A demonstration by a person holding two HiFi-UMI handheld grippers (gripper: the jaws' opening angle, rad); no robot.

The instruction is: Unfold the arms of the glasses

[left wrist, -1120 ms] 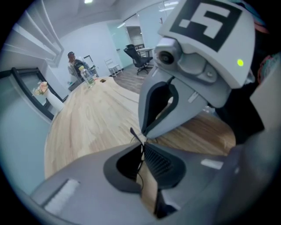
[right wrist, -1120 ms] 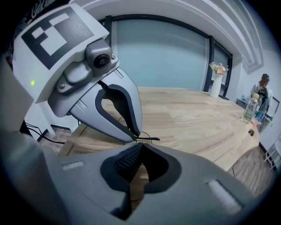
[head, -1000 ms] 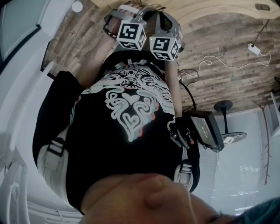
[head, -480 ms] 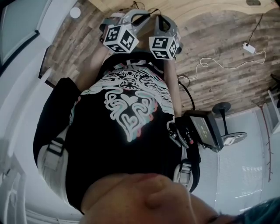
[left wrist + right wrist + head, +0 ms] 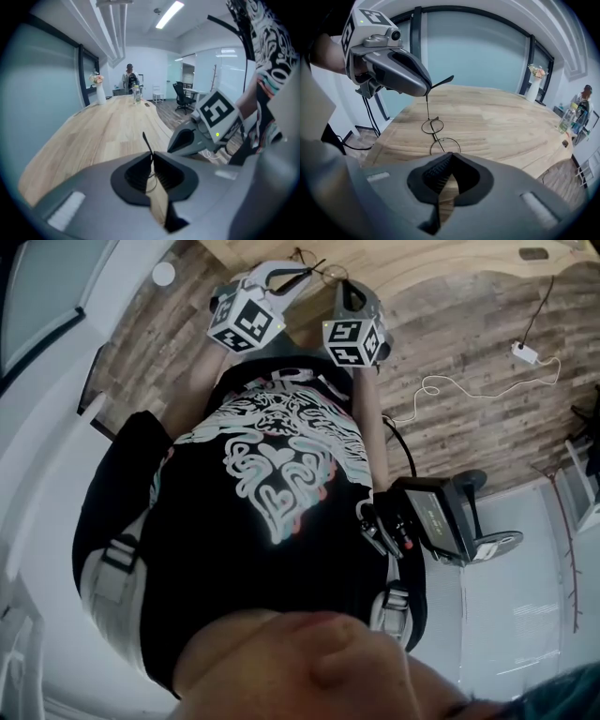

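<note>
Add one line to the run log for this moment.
task: unfold arms | left tool: shut on one arm of glasses | right tool: shut at lens end | glasses: held between both tools over table

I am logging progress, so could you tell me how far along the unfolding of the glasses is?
Done: the glasses are gripped between both grippers. In hand: the left gripper is shut on one arm, which looks swung out from the lenses; the right gripper is shut on the glasses beside a lens. Left: the second arm's state cannot be told, so it probably remains.
</note>
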